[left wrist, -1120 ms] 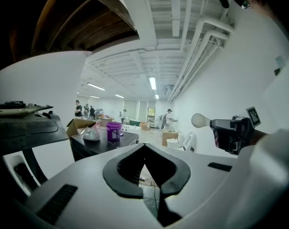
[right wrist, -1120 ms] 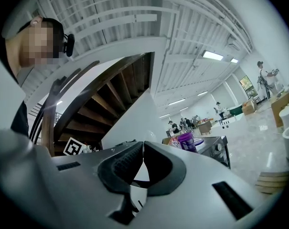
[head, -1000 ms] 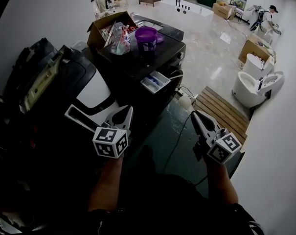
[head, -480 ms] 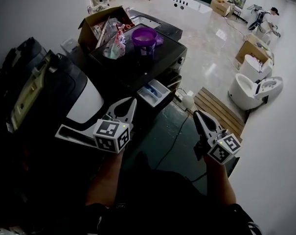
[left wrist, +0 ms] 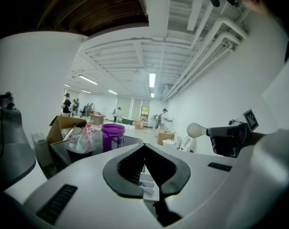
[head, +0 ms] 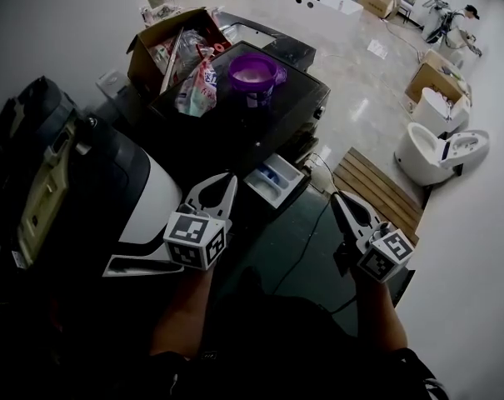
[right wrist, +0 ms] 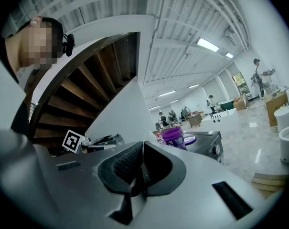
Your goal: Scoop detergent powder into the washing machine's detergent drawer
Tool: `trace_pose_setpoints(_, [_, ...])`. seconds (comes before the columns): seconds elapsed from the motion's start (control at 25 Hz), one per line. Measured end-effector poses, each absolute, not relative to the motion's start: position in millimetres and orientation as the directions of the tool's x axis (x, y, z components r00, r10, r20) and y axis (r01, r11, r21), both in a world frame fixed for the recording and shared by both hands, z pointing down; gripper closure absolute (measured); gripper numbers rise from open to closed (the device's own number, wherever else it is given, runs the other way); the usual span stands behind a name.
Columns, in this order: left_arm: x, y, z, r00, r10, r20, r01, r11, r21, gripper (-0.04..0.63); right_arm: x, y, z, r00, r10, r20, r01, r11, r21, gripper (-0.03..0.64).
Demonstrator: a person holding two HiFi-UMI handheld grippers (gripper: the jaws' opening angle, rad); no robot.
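Observation:
A purple detergent tub (head: 252, 75) stands open on top of the black washing machine (head: 235, 132). The machine's white detergent drawer (head: 275, 182) is pulled out at its front corner. My left gripper (head: 227, 182) hangs just left of the drawer, its jaws shut with nothing between them. In the left gripper view (left wrist: 144, 145) the tub (left wrist: 113, 135) stands ahead to the left, and the drawer (left wrist: 146, 180) shows through the gap below the tips. My right gripper (head: 336, 200) is shut and empty, to the right of the drawer over the floor. The tub (right wrist: 174, 137) is far ahead in its view.
A crumpled bag (head: 197, 86) and an open cardboard box (head: 152, 44) sit left of the tub. A black and white appliance (head: 93, 173) fills the left. A cable and a white round thing (head: 318, 165) lie on the floor beside a wooden pallet (head: 381, 194). Toilets (head: 439, 152) stand at right.
The washing machine and drawer have come nearer and lower in the head view. The left gripper now sits close beside the drawer. Both grippers stayed shut.

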State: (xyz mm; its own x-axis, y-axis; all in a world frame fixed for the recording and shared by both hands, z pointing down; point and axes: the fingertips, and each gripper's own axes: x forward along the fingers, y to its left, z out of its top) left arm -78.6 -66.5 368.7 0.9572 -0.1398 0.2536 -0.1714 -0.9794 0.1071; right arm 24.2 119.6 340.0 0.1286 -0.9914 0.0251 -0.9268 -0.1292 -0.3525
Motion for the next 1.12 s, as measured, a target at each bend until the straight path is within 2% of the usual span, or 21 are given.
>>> trace_pose_setpoints(0.64, [-59.7, -141.1, 375.4, 0.961, -0.142, 0.236, -0.181, -0.971, 0.153, 0.586, 49.7, 33.9, 336.0, 0.084, -0.994, 0.072, -0.949, -0.102, -0.299, 0.597])
trace_pose_setpoints(0.88, [-32.8, -154.2, 371.1, 0.949, -0.204, 0.241, -0.242, -0.96, 0.138, 0.586, 86.9, 7.4, 335.0, 0.008, -0.999, 0.047, -0.952, -0.022, -0.306, 0.597])
trace_pose_setpoints(1.12, [23.4, -158.3, 367.3, 0.931, -0.261, 0.255, -0.3, -0.945, 0.128, 0.586, 147.7, -9.0, 335.7, -0.073, -0.996, 0.044, -0.951, 0.056, -0.305, 0.597])
